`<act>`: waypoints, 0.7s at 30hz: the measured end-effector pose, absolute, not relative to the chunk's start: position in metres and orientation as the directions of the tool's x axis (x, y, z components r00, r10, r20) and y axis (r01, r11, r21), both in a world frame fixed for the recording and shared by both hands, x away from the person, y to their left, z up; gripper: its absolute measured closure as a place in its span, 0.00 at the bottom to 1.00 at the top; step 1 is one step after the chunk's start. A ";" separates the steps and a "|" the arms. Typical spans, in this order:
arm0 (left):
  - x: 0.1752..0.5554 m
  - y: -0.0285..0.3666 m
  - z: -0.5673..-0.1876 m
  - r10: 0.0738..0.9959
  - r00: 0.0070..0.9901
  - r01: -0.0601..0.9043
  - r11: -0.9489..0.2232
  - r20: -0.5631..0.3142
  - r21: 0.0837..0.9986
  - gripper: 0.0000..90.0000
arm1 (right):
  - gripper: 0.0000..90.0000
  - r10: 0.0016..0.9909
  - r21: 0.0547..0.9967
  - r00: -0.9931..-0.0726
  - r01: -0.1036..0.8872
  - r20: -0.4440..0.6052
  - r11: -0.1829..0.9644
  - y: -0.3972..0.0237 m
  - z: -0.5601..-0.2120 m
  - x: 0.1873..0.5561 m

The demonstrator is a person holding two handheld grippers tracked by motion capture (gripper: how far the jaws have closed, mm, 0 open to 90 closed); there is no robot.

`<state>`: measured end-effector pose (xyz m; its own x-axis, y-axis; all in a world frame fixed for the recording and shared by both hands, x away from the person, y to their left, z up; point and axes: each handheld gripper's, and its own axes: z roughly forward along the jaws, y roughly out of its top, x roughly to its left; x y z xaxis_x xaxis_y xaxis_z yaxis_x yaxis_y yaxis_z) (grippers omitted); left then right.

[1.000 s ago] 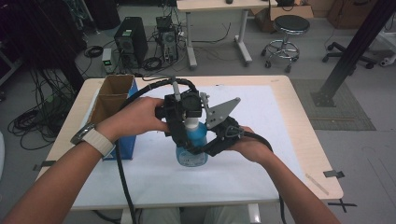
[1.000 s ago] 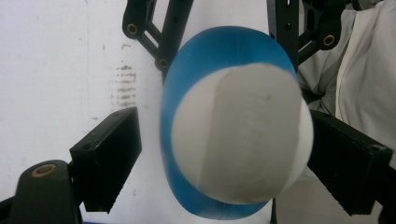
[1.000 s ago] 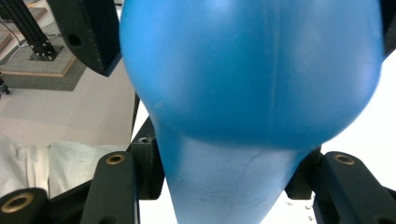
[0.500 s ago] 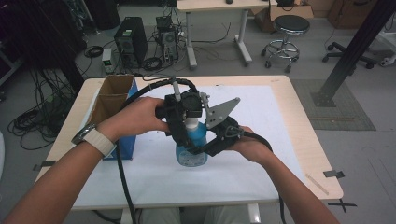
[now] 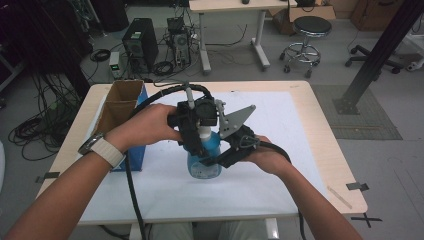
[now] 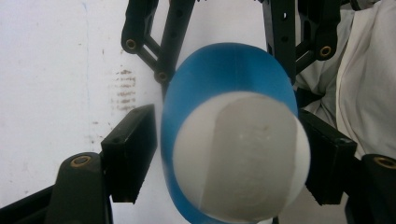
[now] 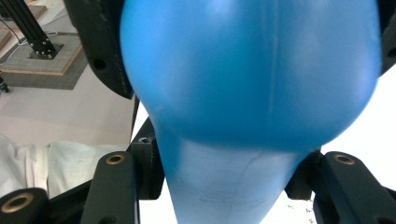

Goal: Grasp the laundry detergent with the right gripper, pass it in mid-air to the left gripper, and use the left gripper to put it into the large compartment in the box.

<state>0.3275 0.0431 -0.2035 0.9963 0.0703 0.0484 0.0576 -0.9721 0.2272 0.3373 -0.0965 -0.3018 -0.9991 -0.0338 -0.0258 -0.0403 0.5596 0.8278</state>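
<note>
The translucent blue plastic bottle (image 5: 204,159) with a white cap (image 6: 243,154), mid-table (image 5: 280,200), is clamped by the right hand-held gripper (image 5: 212,162). The left hand-held gripper (image 5: 197,142), just closing, is set around the cap, contact unclear. No writing is readable.

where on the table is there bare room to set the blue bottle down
Free: the white mat right of the right gripper, out to the table edge, and the near strip in front of the blue bottle. Crowded: the left side, by the cardboard box and left gripper.

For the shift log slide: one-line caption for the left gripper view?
Left tongs closing around the white cap of the blue bottle, above the white table cover.
</note>
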 end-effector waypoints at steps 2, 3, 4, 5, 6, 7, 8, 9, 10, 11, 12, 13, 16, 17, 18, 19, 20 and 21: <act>0.327 0.043 -0.204 0.066 0.997 0.053 -0.973 0.050 0.225 0.35 | 0.50 -0.035 0.828 -0.999 -0.041 -0.026 0.559 -0.096 -0.302 0.337; 0.327 0.043 -0.204 0.066 0.997 0.053 -0.973 0.050 0.225 0.36 | 0.50 -0.035 0.828 -0.999 -0.041 -0.026 0.559 -0.096 -0.302 0.337; 0.327 0.043 -0.204 0.067 0.997 0.055 -0.973 0.048 0.224 0.37 | 0.50 -0.035 0.828 -0.999 -0.042 -0.027 0.560 -0.096 -0.302 0.337; 0.327 0.043 -0.204 0.064 0.997 0.052 -0.973 0.046 0.224 0.38 | 0.50 -0.036 0.827 -0.999 -0.042 -0.026 0.561 -0.096 -0.302 0.337; 0.326 0.042 -0.204 0.060 0.997 0.048 -0.974 0.046 0.223 0.40 | 0.50 -0.036 0.827 -0.999 -0.042 -0.026 0.561 -0.096 -0.302 0.337; 0.326 0.042 -0.204 0.060 0.997 0.048 -0.974 0.046 0.223 0.41 | 0.50 -0.036 0.827 -0.999 -0.042 -0.026 0.561 -0.096 -0.302 0.337; 0.326 0.042 -0.204 0.054 0.997 0.042 -0.975 0.050 0.218 0.42 | 0.50 -0.037 0.827 -0.999 -0.044 -0.029 0.561 -0.096 -0.303 0.337; 0.325 0.041 -0.204 0.052 0.997 0.041 -0.975 0.048 0.217 0.42 | 0.50 -0.039 0.826 -0.999 -0.048 -0.032 0.561 -0.096 -0.303 0.337; 0.325 0.041 -0.204 0.052 0.997 0.041 -0.975 0.048 0.217 0.42 | 0.50 -0.040 0.826 -0.999 -0.050 -0.033 0.562 -0.096 -0.303 0.337; 0.326 0.041 -0.204 0.049 0.998 0.037 -0.976 0.048 0.217 0.42 | 0.50 -0.040 0.826 -0.999 -0.050 -0.033 0.562 -0.096 -0.303 0.337; 0.325 0.041 -0.204 0.048 0.998 0.037 -0.976 0.047 0.216 0.42 | 0.50 -0.041 0.826 -0.999 -0.049 -0.032 0.562 -0.096 -0.303 0.336; 0.325 0.041 -0.204 0.043 0.998 0.031 -0.976 0.051 0.214 0.42 | 0.50 -0.043 0.825 -0.998 -0.053 -0.035 0.562 -0.096 -0.303 0.336; 0.324 0.040 -0.204 0.041 0.998 0.029 -0.977 0.054 0.211 0.42 | 0.50 -0.045 0.825 -0.998 -0.056 -0.037 0.562 -0.096 -0.303 0.336; 0.323 0.041 -0.204 0.042 0.998 0.029 -0.976 0.057 0.215 0.43 | 0.50 -0.048 0.825 -0.998 -0.060 -0.040 0.562 -0.096 -0.303 0.336; 0.323 0.041 -0.204 0.044 0.998 0.031 -0.976 0.054 0.217 0.43 | 0.50 -0.047 0.825 -0.998 -0.058 -0.038 0.562 -0.096 -0.303 0.336; 0.324 0.041 -0.203 0.044 0.998 0.031 -0.975 0.054 0.219 0.43 | 0.50 -0.046 0.825 -0.998 -0.057 -0.037 0.562 -0.096 -0.302 0.336; 0.324 0.041 -0.203 0.044 0.998 0.031 -0.975 0.054 0.219 0.43 | 0.50 -0.046 0.825 -0.998 -0.057 -0.037 0.562 -0.096 -0.302 0.336; 0.323 0.040 -0.203 0.044 0.998 0.031 -0.976 0.055 0.217 0.43 | 0.50 -0.045 0.827 -0.998 -0.054 -0.035 0.560 -0.097 -0.302 0.335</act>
